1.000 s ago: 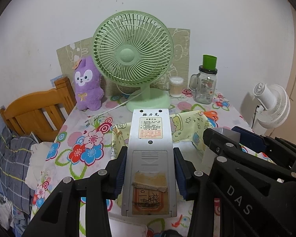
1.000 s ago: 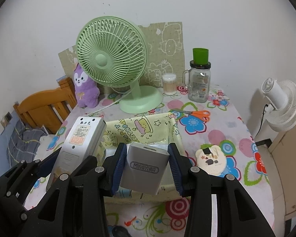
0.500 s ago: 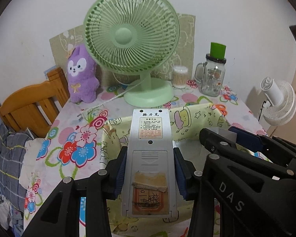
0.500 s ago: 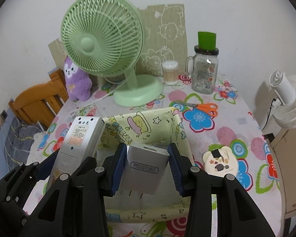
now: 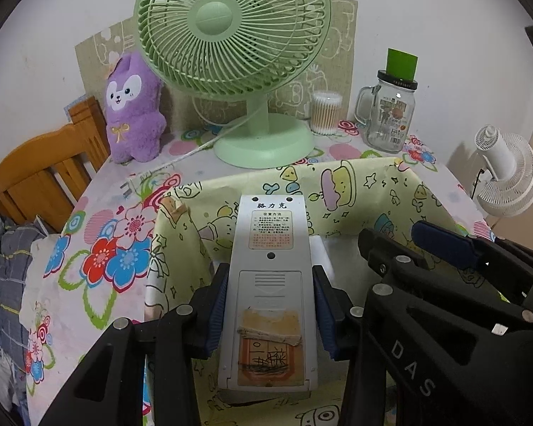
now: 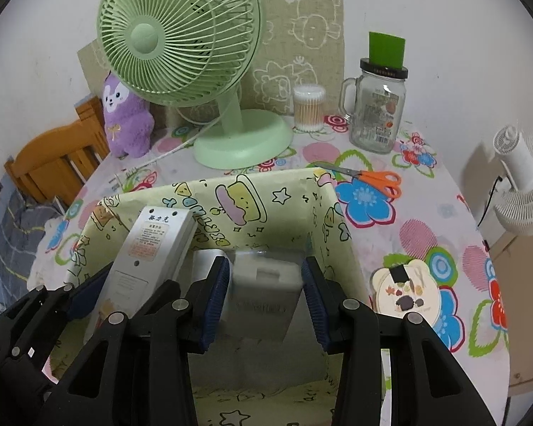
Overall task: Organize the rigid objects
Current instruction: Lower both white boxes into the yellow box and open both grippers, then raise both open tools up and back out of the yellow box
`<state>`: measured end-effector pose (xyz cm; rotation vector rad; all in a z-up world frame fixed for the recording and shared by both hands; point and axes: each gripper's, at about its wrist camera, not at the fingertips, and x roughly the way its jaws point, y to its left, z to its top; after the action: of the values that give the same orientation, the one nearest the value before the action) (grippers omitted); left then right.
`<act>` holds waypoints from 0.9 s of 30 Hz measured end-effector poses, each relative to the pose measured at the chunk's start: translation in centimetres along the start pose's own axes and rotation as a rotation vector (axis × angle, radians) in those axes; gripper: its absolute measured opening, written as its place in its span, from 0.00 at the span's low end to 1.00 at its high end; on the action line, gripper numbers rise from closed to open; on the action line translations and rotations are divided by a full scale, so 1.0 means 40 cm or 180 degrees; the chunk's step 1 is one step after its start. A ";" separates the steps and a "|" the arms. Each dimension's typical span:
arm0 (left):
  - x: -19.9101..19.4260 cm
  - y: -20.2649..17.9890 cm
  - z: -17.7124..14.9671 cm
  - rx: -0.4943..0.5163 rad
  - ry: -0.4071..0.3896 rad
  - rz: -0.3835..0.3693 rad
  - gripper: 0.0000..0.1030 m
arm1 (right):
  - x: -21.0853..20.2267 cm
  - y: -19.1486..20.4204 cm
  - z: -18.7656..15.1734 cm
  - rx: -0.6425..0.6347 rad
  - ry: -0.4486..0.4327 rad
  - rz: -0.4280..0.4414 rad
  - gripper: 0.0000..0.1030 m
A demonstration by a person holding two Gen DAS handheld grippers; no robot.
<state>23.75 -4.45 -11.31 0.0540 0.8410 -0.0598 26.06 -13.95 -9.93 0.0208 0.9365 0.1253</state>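
Note:
My left gripper [image 5: 270, 307] is shut on a grey remote control [image 5: 270, 284], held back side up over the yellow cartoon-print fabric box [image 5: 355, 177]. The remote also shows in the right wrist view [image 6: 145, 248]. My right gripper [image 6: 264, 296] is shut on a grey-white charger block [image 6: 264, 291], lowered inside the box [image 6: 266, 191]; the block looks blurred. The right gripper's arm [image 5: 444, 284] shows in the left wrist view, just right of the remote.
On the floral tablecloth [image 6: 426, 220] stand a green desk fan [image 6: 181, 35], a purple plush [image 6: 124, 117], a cotton-swab tub [image 6: 308, 108] and a glass jar with green lid [image 6: 378, 106]. Orange scissors [image 6: 373, 179] and a bear-shaped dish [image 6: 407, 293] lie right of the box. A wooden chair [image 6: 49, 163] stands left.
Both grippers moved forward and down towards the box, each still holding its object. The charger block now sits lower, inside the box walls, and the remote hangs over the box opening.

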 end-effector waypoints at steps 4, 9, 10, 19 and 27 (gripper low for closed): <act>0.001 -0.003 -0.001 0.0030 0.0003 0.0011 0.45 | 0.002 0.003 0.000 -0.0048 -0.0018 -0.0052 0.45; -0.009 -0.004 -0.003 0.0060 0.0012 -0.0034 0.65 | -0.002 0.000 -0.001 -0.0051 0.0018 0.0012 0.49; -0.013 -0.004 -0.003 0.0064 0.0002 -0.0045 0.67 | -0.004 0.001 -0.002 -0.0049 0.0021 0.0028 0.56; -0.068 0.000 -0.010 0.0084 -0.0064 -0.0006 0.80 | -0.068 0.009 -0.012 -0.0086 -0.0120 0.0096 0.79; -0.137 -0.021 -0.026 0.0157 -0.0192 0.0008 0.86 | -0.138 0.003 -0.030 -0.0080 -0.0231 0.0085 0.89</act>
<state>19.28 -5.06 -7.94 0.0992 0.7791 -0.0794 21.85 -14.51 -6.21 0.0145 0.8624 0.1602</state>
